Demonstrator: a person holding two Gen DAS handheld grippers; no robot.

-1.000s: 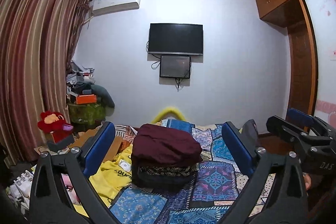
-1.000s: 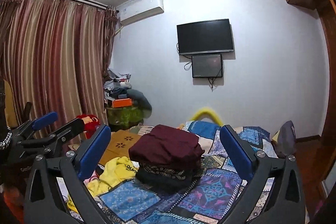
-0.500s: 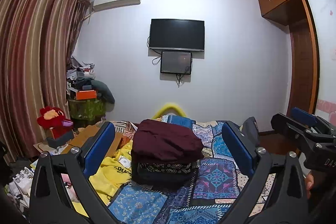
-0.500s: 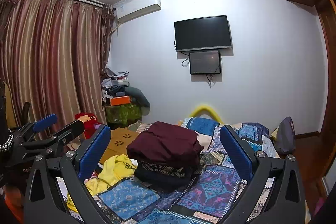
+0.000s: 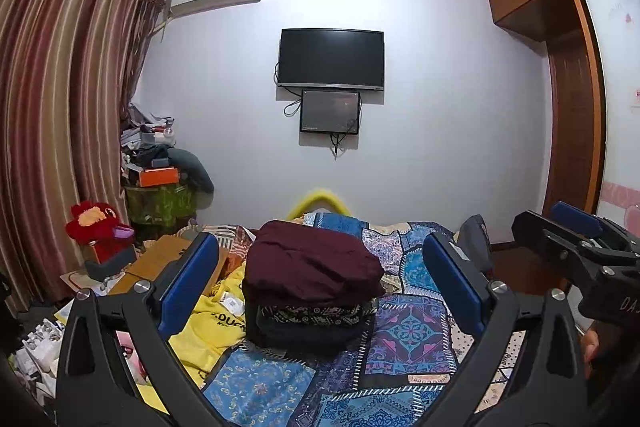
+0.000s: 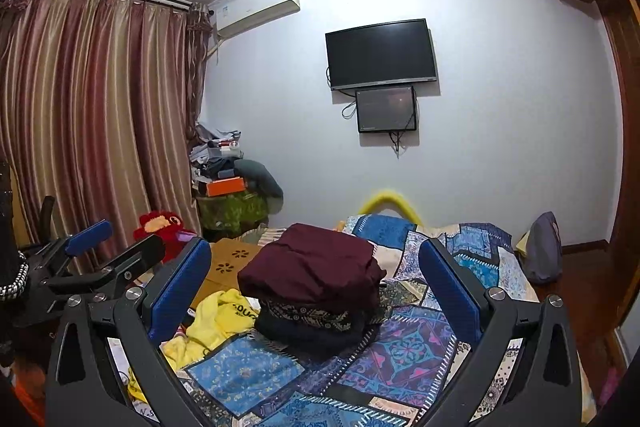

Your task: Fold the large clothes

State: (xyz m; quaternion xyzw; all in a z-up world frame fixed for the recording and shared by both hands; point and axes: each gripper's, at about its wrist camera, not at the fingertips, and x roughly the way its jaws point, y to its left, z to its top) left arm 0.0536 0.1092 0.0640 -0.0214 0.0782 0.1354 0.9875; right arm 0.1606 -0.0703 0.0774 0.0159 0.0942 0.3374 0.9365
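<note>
1. A folded maroon garment [image 5: 312, 263] sits at the centre of the frame, topping a small stack [image 5: 308, 323] of folded clothes: a black-and-white patterned piece, then a dark one.
2. The stack rests on a blue and purple patchwork bedspread [image 5: 408, 331] filling the lower middle.
3. Touching the stack's left side, a crumpled yellow garment [image 5: 208, 331] lies unfolded, lower left of centre.
4. The left gripper [image 5: 320, 283] hangs above the bed, blue pads spread wide either side of the stack, gripping nothing.
5. The right gripper [image 6: 316, 283] is likewise wide apart and empty; it also shows at the right edge of the left view.
6. A red plush toy [image 5: 100, 227] stands at mid left before the striped curtains [image 5: 52, 107].
7. A black television [image 5: 331, 59] hangs at upper centre, with a smaller screen [image 5: 330, 111] just below.
</note>
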